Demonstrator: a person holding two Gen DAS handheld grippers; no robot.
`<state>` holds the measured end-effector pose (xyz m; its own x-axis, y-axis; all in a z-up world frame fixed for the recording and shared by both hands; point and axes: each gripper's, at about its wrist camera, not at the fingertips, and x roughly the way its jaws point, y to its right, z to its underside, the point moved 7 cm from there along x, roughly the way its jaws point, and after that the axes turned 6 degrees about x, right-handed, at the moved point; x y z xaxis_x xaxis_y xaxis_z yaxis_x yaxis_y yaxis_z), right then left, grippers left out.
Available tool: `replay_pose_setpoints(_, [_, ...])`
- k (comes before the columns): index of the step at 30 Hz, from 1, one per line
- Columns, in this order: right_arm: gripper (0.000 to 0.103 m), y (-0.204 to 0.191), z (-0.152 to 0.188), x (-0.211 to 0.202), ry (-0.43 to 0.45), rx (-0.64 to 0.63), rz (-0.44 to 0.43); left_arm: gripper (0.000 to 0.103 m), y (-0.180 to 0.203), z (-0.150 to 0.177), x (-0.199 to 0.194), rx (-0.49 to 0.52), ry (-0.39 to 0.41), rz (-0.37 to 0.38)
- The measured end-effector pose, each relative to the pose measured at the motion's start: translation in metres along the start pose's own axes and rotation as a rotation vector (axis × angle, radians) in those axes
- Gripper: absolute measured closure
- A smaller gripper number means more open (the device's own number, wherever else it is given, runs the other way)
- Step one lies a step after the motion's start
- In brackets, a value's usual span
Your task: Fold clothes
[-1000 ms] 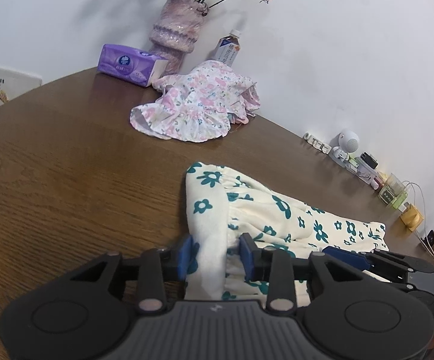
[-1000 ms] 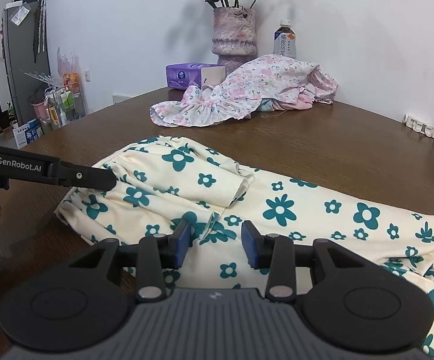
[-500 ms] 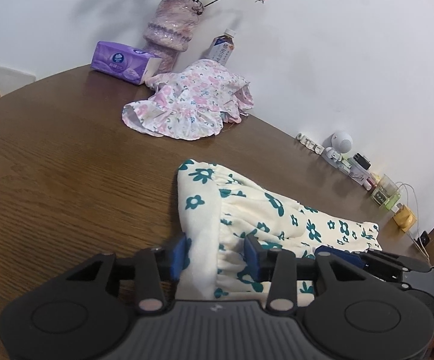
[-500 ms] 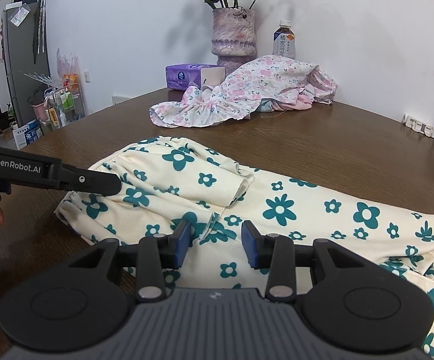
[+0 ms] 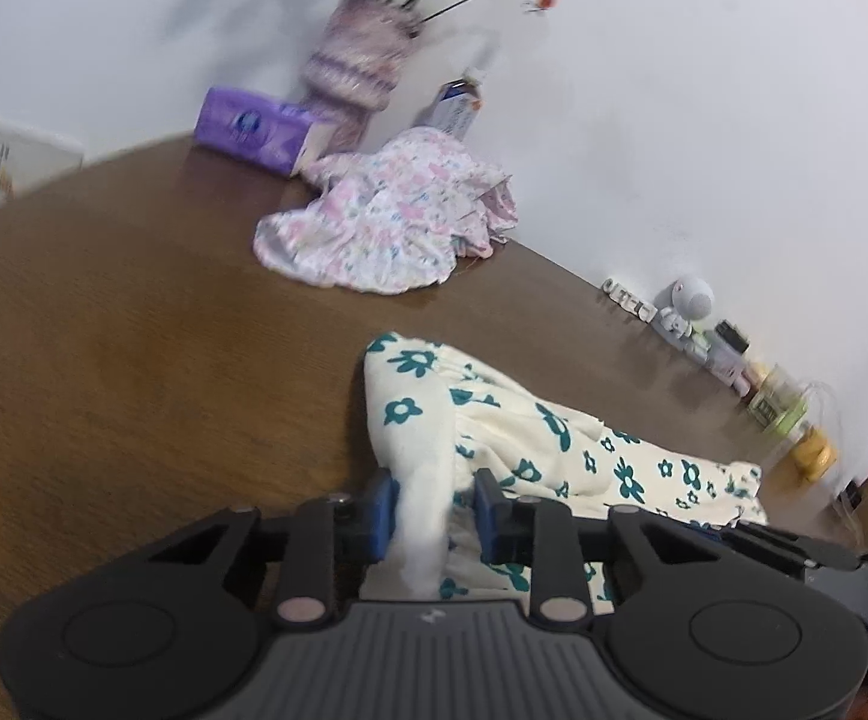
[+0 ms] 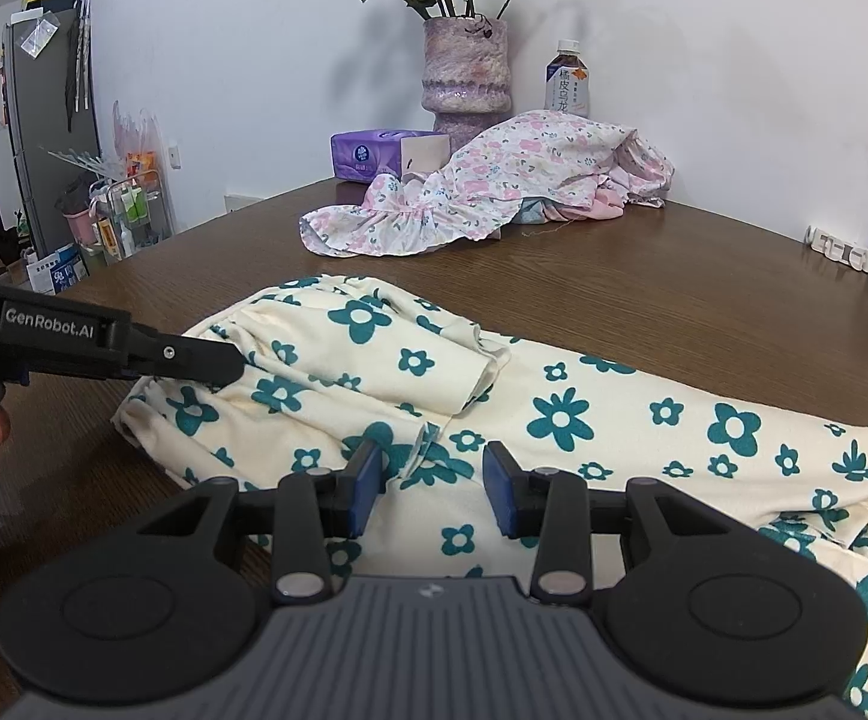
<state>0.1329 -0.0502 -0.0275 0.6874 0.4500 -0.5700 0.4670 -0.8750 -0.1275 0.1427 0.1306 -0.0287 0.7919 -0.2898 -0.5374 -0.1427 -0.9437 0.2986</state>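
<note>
Blue fingers [image 5: 381, 510] of the left gripper [image 5: 434, 510] are closing on a bunched fold of the cream flowered garment [image 6: 613, 420] spread on the brown table [image 6: 643, 300], while the right gripper [image 6: 434, 483] hovers unclenched above that cloth.

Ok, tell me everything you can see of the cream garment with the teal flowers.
The cream garment is soft, thin-looking fabric printed with teal flowers, gathered at one end. It lies lengthwise on the brown wooden table, rumpled, a flap folded over its top. The left gripper is closing on a raised fold of the gathered end. The right gripper sits over the middle, jaws apart, cloth between them.
</note>
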Motion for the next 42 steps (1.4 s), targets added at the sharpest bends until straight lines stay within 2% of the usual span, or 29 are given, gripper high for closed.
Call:
replay_pose_setpoints(7, [0.066,0.009,-0.004,-0.018,0.032,0.017,-0.007,0.079,0.033,-0.02,-0.005,0.278,0.028,-0.115])
replay_pose_setpoints(12, [0.066,0.036,0.003,-0.038,0.037,0.045,0.033,0.079,0.064,-0.036,0.002,0.509,0.022,-0.207])
replay_pose_setpoints(16, [0.066,0.063,0.01,-0.057,0.05,0.06,0.073,0.079,0.1,-0.041,0.009,0.731,0.024,-0.289])
replay_pose_setpoints(23, [0.066,0.099,0.028,-0.085,0.081,0.101,0.062,0.079,0.166,-0.027,0.036,1.194,-0.002,-0.447])
replay_pose_setpoints(27, [0.066,0.112,0.027,-0.095,0.113,0.137,0.037,0.079,0.206,0.0,0.048,1.403,-0.001,-0.476])
replay_pose_setpoints(32, [0.065,0.13,0.025,-0.102,0.129,0.17,0.058,0.078,0.244,0.04,0.067,1.557,-0.033,-0.449])
replay_pose_setpoints(36, [0.066,0.15,0.028,-0.106,0.116,0.183,0.091,0.078,0.26,0.072,0.083,1.663,-0.062,-0.441])
replay_pose_setpoints(39, [0.066,0.165,0.032,-0.108,0.099,0.197,0.111,0.077,0.266,0.086,0.094,1.694,-0.075,-0.435])
replay_pose_setpoints(42, [0.066,0.175,0.036,-0.107,0.084,0.205,0.129,0.075,0.271,0.091,0.101,1.682,-0.088,-0.411])
